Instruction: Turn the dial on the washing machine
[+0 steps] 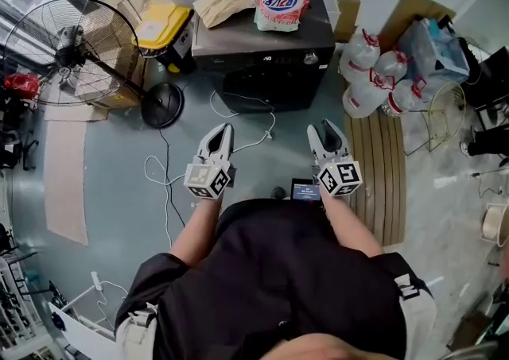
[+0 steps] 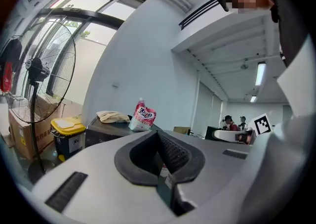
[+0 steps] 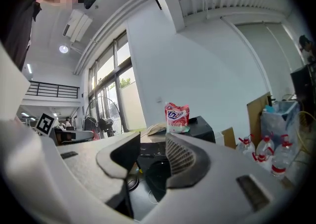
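Observation:
A black washing machine [image 1: 262, 48] stands on the floor ahead of me, its small round dial [image 1: 311, 57] at the right of the front panel. On its lid lie a pink detergent pouch [image 1: 281, 1] and a folded beige cloth [image 1: 224, 2]. Both grippers hang well short of the machine, above the grey floor. My left gripper [image 1: 218, 141] has its jaws closed together with nothing between them [image 2: 158, 136]. My right gripper [image 1: 327, 139] stands open and empty [image 3: 152, 145]; the machine [image 3: 200, 125] shows beyond its gap. Neither gripper touches the dial.
A standing fan [image 1: 79, 48] and a yellow-lidded bin [image 1: 163, 26] are left of the machine. Several water bottles [image 1: 372, 76] and cardboard stand at its right. White cables [image 1: 171, 172] trail on the floor; a wooden slat mat [image 1: 383, 168] lies at right.

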`<state>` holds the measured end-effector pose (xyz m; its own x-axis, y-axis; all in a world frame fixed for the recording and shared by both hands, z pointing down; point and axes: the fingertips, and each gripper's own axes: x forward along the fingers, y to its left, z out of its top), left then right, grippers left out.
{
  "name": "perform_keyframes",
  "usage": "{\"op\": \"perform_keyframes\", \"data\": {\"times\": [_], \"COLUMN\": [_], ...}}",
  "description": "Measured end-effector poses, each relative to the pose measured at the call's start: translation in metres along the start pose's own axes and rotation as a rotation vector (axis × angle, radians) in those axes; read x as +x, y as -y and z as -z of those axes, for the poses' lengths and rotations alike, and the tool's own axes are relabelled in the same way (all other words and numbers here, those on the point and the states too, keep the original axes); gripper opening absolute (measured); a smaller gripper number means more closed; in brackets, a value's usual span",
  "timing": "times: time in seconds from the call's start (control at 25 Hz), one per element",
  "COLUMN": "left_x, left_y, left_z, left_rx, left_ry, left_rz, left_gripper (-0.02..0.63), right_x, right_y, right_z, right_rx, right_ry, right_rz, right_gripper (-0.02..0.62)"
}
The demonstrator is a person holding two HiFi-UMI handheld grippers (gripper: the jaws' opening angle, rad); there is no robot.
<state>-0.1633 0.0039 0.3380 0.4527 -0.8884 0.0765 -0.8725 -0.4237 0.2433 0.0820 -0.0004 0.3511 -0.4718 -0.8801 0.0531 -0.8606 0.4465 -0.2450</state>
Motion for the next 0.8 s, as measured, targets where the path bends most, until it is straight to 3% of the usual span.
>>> {"op": "perform_keyframes", "data": {"times": [0.24, 0.6, 0.8], "left_x": [0.036, 0.093, 0.134], "left_y": [0.008, -0.019, -0.037], "left_z": [0.004, 0.017, 0.021], "left_rx": [0.0, -0.039, -0.048], "left_ry": [-0.013, -0.06, -0.086], "left_rz": [0.034, 0.078, 0.127], "left_gripper": [-0.005, -0.005, -0.005], "right_x": [0.016, 0.07, 0.109], "right_y": [0.029, 0.052, 0.072], "right_z": [-0.004, 0.006, 0.011], "right_rx": [-0.039, -0.057, -0.063], "right_ry": [-0.004, -0.05, -0.076], "right_rz": [0.029, 0.065, 0.126], "right_gripper": [0.163, 0.164, 0.188]}}
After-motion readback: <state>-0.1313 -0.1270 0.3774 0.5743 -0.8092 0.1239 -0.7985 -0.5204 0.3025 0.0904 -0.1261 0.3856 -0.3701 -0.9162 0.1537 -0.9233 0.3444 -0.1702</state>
